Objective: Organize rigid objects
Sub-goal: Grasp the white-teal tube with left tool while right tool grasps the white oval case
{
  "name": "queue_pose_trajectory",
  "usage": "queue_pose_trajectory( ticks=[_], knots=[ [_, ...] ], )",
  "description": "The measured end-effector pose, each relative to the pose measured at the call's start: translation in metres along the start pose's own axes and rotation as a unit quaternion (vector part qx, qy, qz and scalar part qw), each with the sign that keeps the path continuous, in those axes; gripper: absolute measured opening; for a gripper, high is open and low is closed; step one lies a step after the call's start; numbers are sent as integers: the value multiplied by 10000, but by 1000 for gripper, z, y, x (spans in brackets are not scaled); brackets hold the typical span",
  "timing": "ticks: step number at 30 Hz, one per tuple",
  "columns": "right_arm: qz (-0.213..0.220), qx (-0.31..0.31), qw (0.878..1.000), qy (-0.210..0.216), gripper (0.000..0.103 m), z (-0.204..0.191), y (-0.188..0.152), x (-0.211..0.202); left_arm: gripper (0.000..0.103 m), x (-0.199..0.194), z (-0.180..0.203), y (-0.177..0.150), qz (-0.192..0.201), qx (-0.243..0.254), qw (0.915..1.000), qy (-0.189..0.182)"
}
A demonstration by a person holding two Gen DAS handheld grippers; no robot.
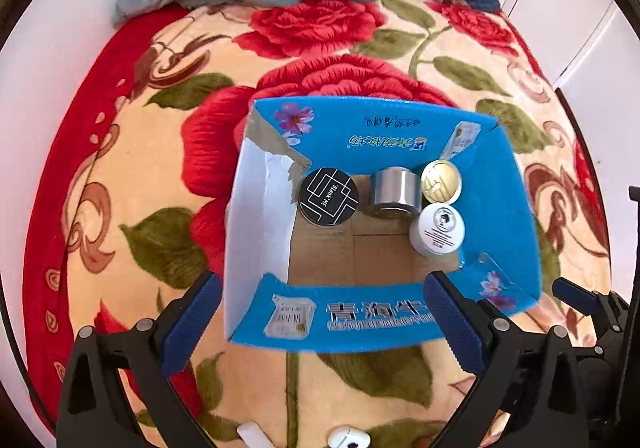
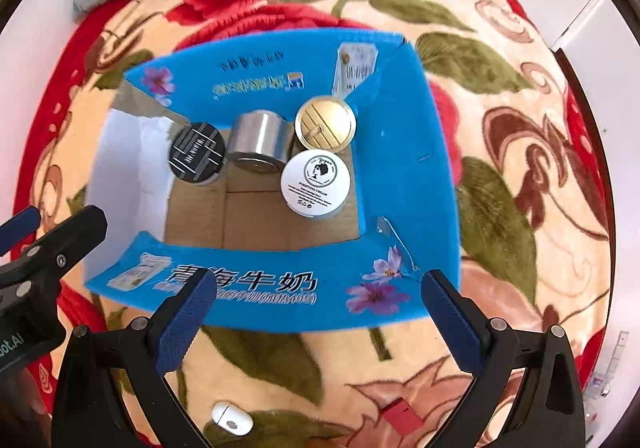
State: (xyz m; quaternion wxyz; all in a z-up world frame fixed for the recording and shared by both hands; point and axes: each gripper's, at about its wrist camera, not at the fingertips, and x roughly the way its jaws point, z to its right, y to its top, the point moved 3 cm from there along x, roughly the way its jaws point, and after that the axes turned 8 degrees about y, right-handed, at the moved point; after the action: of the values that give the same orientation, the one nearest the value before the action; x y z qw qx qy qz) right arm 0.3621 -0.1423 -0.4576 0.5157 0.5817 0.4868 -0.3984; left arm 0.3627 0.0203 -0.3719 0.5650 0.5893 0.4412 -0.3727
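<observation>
Both sets of fingers are spread wide with nothing between them: the left gripper [image 1: 320, 318] and right gripper [image 2: 318, 314] each have blue ribbed rubber pads on black plastic arms, and both hover over the near flap of the box [image 1: 372, 322]. That box is glossy blue printed cardboard with plain brown corrugated floor inside, flaps folded outward, one white flap on the left with a torn strip of tape. Four round containers sit in it, lined up along the far wall: a flat black tin [image 1: 329, 195] with white line art on the lid, upright; a shiny metal can [image 1: 394, 192] lying on its side, long axis running toward the far wall; a gold-lidded jar [image 1: 441, 182] upright in the far right corner; and a white cream jar [image 1: 437, 229] upright just in front of the gold one, touching it or very close. Everything sits on a bed with a fuzzy fleece blanket [image 1: 132, 176], big red roses and green leaves. A small white pebble-shaped case [image 2: 232, 418] and a red block [image 2: 402, 418] lie on the blanket near the camera.
</observation>
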Motion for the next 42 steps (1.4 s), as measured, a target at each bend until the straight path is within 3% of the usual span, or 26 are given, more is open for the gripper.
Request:
queue_pose_trajectory(
  ticks=[6, 9, 12, 17, 20, 21, 22, 31, 33, 36, 42],
  knots=[
    [157, -51, 9997, 156, 103, -5, -20, -41, 103, -33, -17, -30, 1, -70, 10000, 66],
    [19, -57, 9996, 268, 103, -8, -45, -47, 103, -36, -34, -65, -248, -212, 9993, 180],
    [-348, -43, 9984, 434, 103, -13, -83, -36, 103, -17, -58, -116, -858, -479, 9949, 244],
    [-1176, -169, 9901, 748, 100, -27, -155, 19, 101, 41, -87, -207, -1940, -911, 9761, 368],
    [-1512, -468, 9840, 818, 91, -42, -183, 50, 92, 73, -92, -244, -2350, -1065, 9655, 348],
    [-1587, -597, 9823, 796, 89, -48, -190, 60, 84, 85, -92, -255, -2520, -1105, 9608, 322],
    [-1653, -731, 9804, 787, 88, -54, -196, 70, 77, 91, -91, -261, -2617, -1135, 9581, 271],
    [-2254, -1602, 9593, 568, 66, -94, -217, 135, 63, 136, -88, -287, -2946, -1079, 9492, 230],
    [-2370, -1698, 9548, 582, 59, -98, -222, 142, 56, 140, -84, -286, -2928, -1017, 9506, 159],
    [-2419, -1789, 9521, 548, 52, -102, -227, 145, 35, 140, -71, -283, -2823, -744, 9564, 118],
    [-2351, -1379, 9611, 452, 52, -82, -232, 141, 32, 138, -48, -268, -2613, -301, 9647, 148]
  ],
)
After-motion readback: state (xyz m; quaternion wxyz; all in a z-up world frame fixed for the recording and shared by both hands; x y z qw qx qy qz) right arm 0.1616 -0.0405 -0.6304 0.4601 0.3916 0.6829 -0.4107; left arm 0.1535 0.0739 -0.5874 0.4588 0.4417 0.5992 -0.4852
